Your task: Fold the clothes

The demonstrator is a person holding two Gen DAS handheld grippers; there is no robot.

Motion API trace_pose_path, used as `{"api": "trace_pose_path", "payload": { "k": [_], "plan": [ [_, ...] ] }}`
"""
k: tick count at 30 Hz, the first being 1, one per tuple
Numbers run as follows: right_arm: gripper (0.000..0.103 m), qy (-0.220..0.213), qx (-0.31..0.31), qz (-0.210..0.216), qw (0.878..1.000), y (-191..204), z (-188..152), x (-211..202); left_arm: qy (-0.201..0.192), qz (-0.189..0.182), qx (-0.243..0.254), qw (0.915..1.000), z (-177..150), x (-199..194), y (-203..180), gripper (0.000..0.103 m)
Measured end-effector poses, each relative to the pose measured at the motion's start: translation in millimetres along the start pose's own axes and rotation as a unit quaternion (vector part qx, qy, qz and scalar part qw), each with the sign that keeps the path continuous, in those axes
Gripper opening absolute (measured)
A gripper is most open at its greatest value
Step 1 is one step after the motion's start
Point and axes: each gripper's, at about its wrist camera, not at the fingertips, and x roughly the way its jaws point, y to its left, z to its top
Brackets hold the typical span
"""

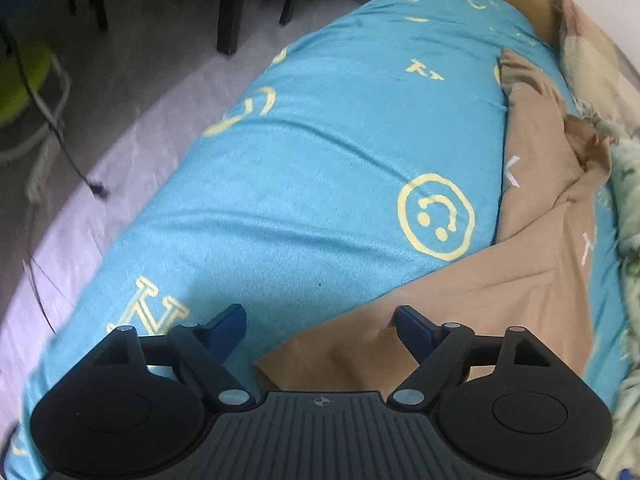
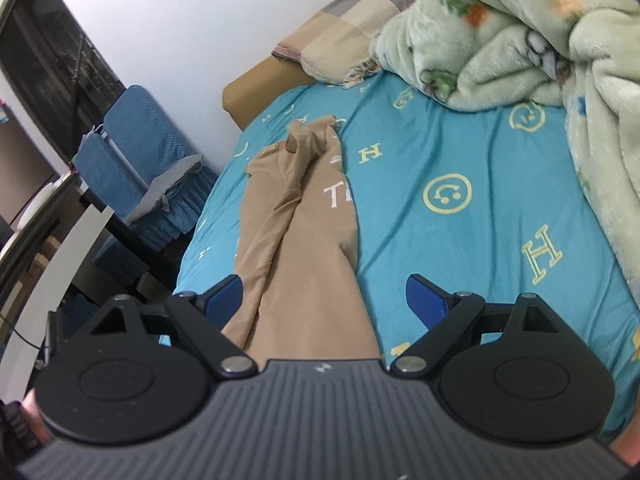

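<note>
The tan garment (image 2: 304, 240) lies lengthwise along the bed's (image 2: 460, 240) left edge; both tools (image 1: 320, 320) (image 2: 324, 292) gape wide, empty.

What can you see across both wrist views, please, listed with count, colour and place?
tan garment: one, tan with white lettering, partly bunched, lying on the bedsheet.
bedsheet: one, turquoise with yellow smileys and letters, covering the bed.
fleece blanket: one, pale green, heaped at the far side.
checked pillow: one, beige and grey, by the wall.
chair: one, blue-covered, beside the bed.
left gripper: black with blue pads, open, over the garment's edge.
right gripper: same colours, open, over the garment.
</note>
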Motion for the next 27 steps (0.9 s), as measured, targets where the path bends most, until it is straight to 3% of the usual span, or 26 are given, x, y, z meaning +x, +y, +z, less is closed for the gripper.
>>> {"api": "trace_pose_path", "payload": {
  "k": [3,4,5,9,11,13,17,20,22,27],
  "plan": [
    [0.09,0.005,0.013,-0.002,1.0,-3,1,2,-0.005,0.012,0.016,0.9998,-7,-7,-5,0.038],
    [0.09,0.006,0.017,-0.001,1.0,-5,1,2,-0.005,0.008,0.016,0.9998,-8,-9,-4,0.015],
    [0.09,0.008,0.021,-0.001,1.0,-6,1,2,-0.005,0.005,0.016,0.9998,-9,-11,-4,0.003],
    [0.09,0.01,0.036,0.003,0.999,-12,0,-1,-0.058,-0.008,0.064,0.9962,-17,-45,-22,0.002],
    [0.09,0.016,0.048,0.0,0.999,-18,-1,-2,-0.096,-0.02,0.122,0.9876,-35,-74,-40,0.002],
    [0.09,0.022,0.068,-0.001,0.997,-26,-1,-1,-0.127,-0.039,0.184,0.974,-60,-101,-60,0.002],
    [0.09,0.023,0.096,0.004,0.995,-34,-1,0,-0.168,-0.089,0.297,0.9357,-122,-148,-100,0.001],
    [0.09,0.02,0.082,0.001,0.996,-30,-2,-1,-0.154,-0.135,0.334,0.92,-159,-155,-127,0.001],
    [0.09,0.018,0.073,-0.001,0.997,-28,-2,-1,-0.128,-0.149,0.349,0.9161,-175,-143,-142,0.001],
    [0.09,0.044,0.088,-0.003,0.995,-36,-4,7,-0.017,-0.166,0.327,0.93,-179,-92,-152,0.003]
  ]
}}
